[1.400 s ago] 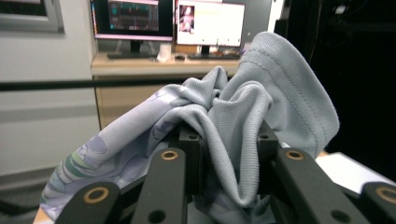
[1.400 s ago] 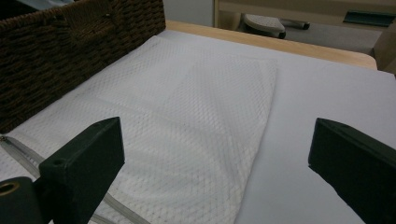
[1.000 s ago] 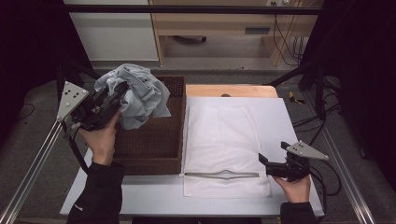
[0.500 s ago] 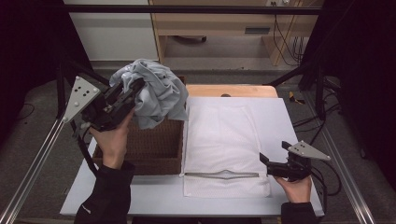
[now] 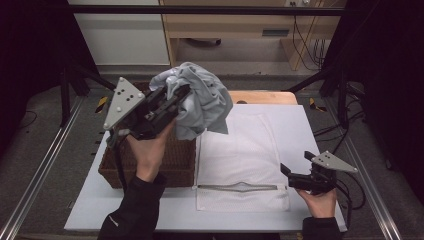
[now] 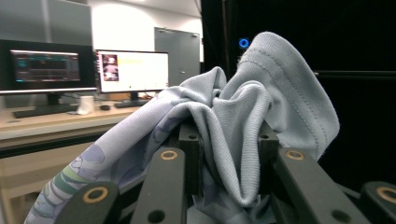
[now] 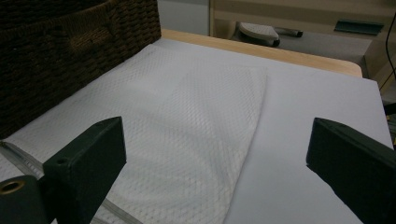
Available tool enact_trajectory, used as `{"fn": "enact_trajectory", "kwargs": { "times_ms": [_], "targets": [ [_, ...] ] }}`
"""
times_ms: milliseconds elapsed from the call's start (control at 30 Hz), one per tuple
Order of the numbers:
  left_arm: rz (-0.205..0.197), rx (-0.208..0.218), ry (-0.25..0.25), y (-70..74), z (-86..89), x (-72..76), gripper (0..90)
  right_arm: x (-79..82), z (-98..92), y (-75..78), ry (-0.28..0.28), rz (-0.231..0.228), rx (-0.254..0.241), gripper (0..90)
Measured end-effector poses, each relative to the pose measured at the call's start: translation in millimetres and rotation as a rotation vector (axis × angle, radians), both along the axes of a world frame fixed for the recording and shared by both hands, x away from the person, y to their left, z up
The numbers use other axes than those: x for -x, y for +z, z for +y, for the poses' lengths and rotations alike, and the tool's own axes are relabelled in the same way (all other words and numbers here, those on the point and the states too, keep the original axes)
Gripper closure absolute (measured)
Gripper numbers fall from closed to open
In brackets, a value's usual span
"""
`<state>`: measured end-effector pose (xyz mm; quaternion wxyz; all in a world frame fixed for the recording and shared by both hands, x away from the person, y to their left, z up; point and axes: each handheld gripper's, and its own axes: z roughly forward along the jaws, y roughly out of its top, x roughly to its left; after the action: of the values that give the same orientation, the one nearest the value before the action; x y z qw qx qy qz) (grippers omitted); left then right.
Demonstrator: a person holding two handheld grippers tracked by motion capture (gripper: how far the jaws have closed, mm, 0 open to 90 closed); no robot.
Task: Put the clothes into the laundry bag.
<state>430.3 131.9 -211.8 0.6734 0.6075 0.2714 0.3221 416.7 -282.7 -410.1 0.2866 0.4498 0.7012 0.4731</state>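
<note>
The grey shirt [image 5: 202,102] hangs bunched from the left gripper [image 5: 172,102], pinched between its jaws, above the basket [image 5: 172,162] and the mesh bag's [image 5: 245,160] edge. The right gripper [image 5: 295,176] rests spread wide beside the bag on the white table [image 5: 310,125]. Monitors [image 6: 133,71] stand behind

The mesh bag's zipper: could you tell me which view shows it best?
The high view: the zipper runs whole across the mesh bag, near its front edge. The right gripper view catches just one end at its lower left; in the left gripper view the garment blocks it.
</note>
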Motion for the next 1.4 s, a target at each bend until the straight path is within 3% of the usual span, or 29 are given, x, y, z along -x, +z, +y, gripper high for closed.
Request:
{"fn": "enact_trajectory", "kwargs": {
  "times_ms": [167, 300, 567, 733, 900, 1167, 1267, 1400],
  "targets": [
    [0.004, -0.027, -0.047, -7.7, -27.9, -2.5, 71.6, 0.4, -1.2, 0.9, -0.009, -0.001, 0.006, 5.8],
    [0.037, -0.046, -0.105, -21.1, -52.9, -2.8, 71.5, 1.9, -2.4, 2.4, -0.011, -0.008, -0.004, 6.2],
    [0.11, -0.084, -0.193, -60.4, -97.0, -9.4, 71.4, 3.9, -6.2, 4.0, -0.026, -0.011, 0.027, 6.8],
    [0.153, -0.138, -0.223, -90.2, -118.6, -12.7, 71.2, 5.1, -9.6, 5.0, -0.033, -0.009, 0.028, 7.6],
    [0.213, -0.175, -0.25, -122.6, -133.2, -18.6, 70.8, 6.4, -12.6, 5.1, -0.032, -0.018, 0.014, 9.0],
    [0.312, -0.277, -0.254, -177.9, -149.6, -27.2, 67.6, 4.7, -13.1, 2.1, -0.032, -0.001, 0.004, 9.3],
    [0.348, -0.322, -0.257, -194.2, -153.0, -30.2, 63.5, 4.9, -12.3, 1.8, -0.028, 0.001, 0.006, 9.4],
    [0.388, -0.357, -0.255, -205.9, -153.3, -30.8, 51.0, 5.5, -10.6, 2.1, -0.016, -0.002, 0.004, 9.4]
  ]
}}
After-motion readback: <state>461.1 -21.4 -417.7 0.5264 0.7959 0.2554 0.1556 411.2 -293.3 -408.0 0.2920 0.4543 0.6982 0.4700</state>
